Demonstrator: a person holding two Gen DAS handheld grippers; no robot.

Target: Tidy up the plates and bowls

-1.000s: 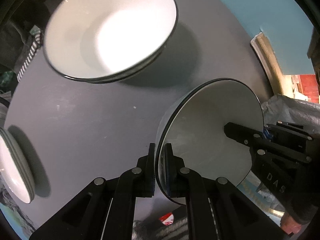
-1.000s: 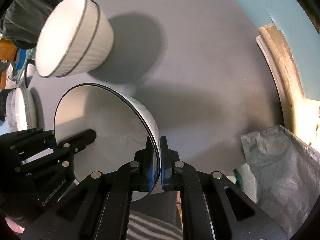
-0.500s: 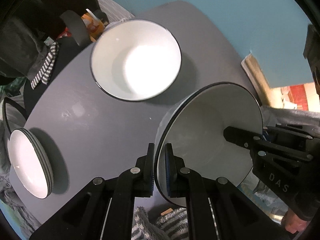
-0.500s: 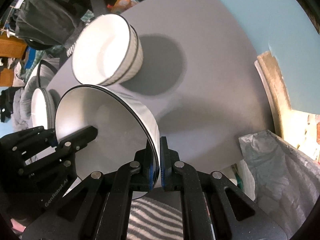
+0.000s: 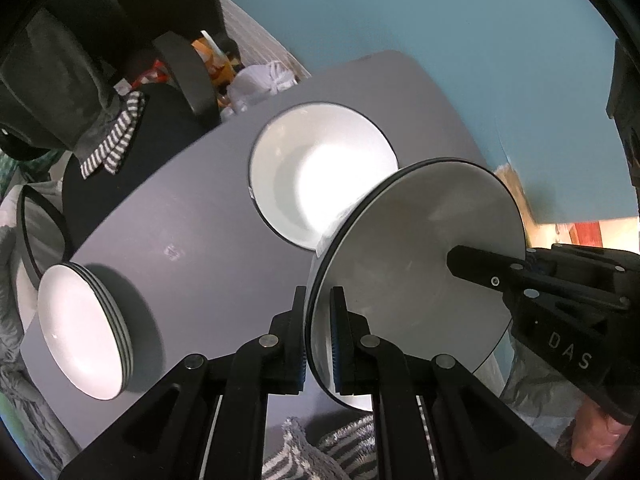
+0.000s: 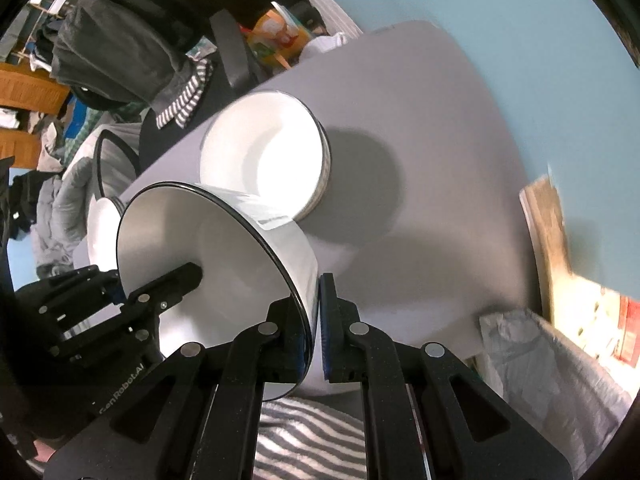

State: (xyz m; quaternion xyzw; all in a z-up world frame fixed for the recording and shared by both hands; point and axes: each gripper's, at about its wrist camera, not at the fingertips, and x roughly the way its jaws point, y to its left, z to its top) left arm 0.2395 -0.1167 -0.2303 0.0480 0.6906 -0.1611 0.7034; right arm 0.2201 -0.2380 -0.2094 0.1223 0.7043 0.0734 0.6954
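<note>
My left gripper (image 5: 318, 336) and right gripper (image 6: 314, 330) each pinch opposite rims of one white bowl (image 5: 416, 276), held clear above the grey table (image 5: 192, 216). Beyond my fingertips sits a second bowl (image 5: 320, 176); a plate stack (image 5: 84, 332) lies off to their left.

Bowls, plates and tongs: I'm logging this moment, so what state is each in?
Held bowl: off the table, tilted, gripped at opposite rims.
Second bowl: upright on table, empty.
Plates: stacked on table.
Left tongs: shut on rim.
Right tongs: shut on rim.
</note>
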